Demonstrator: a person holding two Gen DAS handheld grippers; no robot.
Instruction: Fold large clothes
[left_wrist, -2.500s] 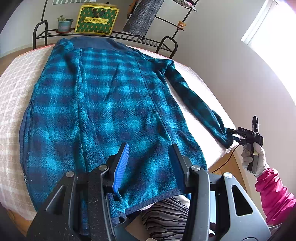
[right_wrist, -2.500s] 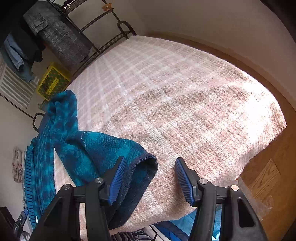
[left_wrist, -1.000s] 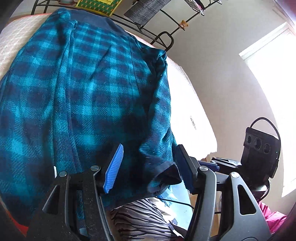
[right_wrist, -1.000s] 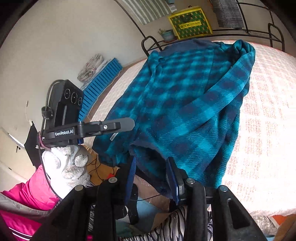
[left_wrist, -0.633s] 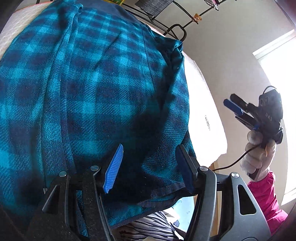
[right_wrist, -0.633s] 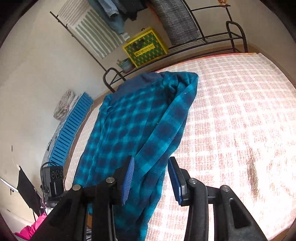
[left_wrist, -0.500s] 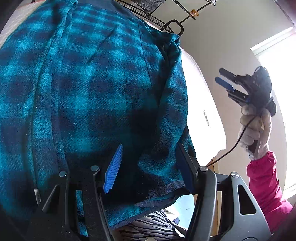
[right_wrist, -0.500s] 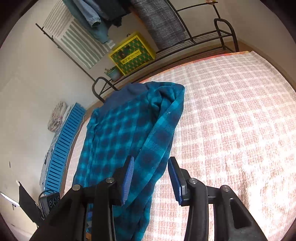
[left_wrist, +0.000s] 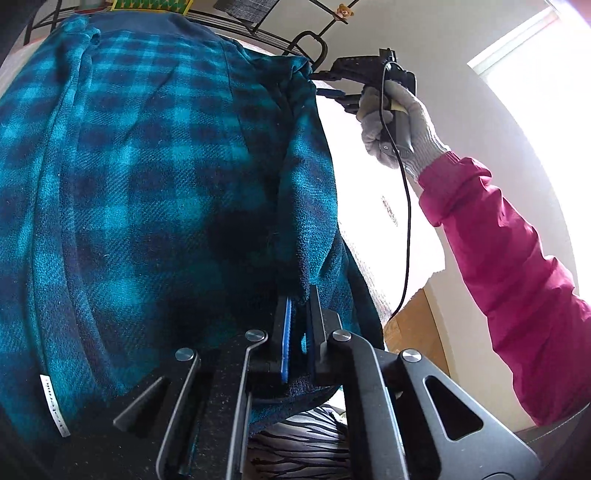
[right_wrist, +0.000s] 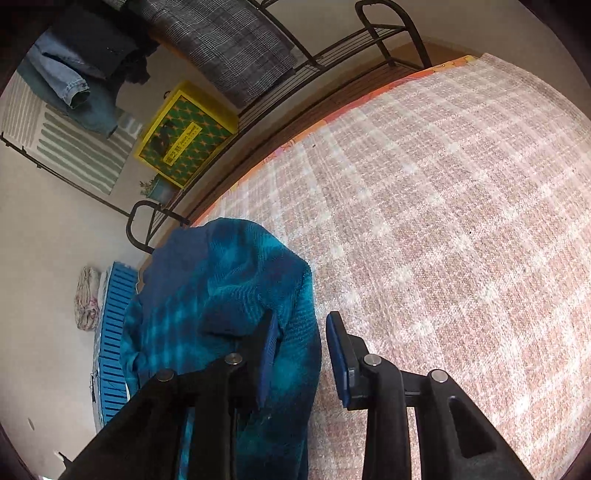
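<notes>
A blue plaid garment (left_wrist: 147, 184) lies spread on the bed, one sleeve folded in along its right side. My left gripper (left_wrist: 297, 314) is shut on the dark near edge where the sleeve cuff meets the hem. At the far shoulder, a gloved hand (left_wrist: 399, 122) in a pink sleeve holds my right gripper (left_wrist: 327, 84). In the right wrist view the right gripper (right_wrist: 301, 332) is closing around the garment's (right_wrist: 229, 295) folded shoulder edge. The cloth sits between the jaws, with a thin gap still showing at the right pad (right_wrist: 336, 343).
The bed cover (right_wrist: 443, 221), pink and white check, stretches to the right of the garment. A black metal rack (right_wrist: 332, 48) with a yellow box (right_wrist: 184, 136) and hanging clothes stands behind the bed. Striped cloth (left_wrist: 303, 443) lies below the near edge.
My left gripper has shut on the garment's near edge. The right gripper has swung from the near end to the far shoulder, and its jaws have narrowed around the cloth.
</notes>
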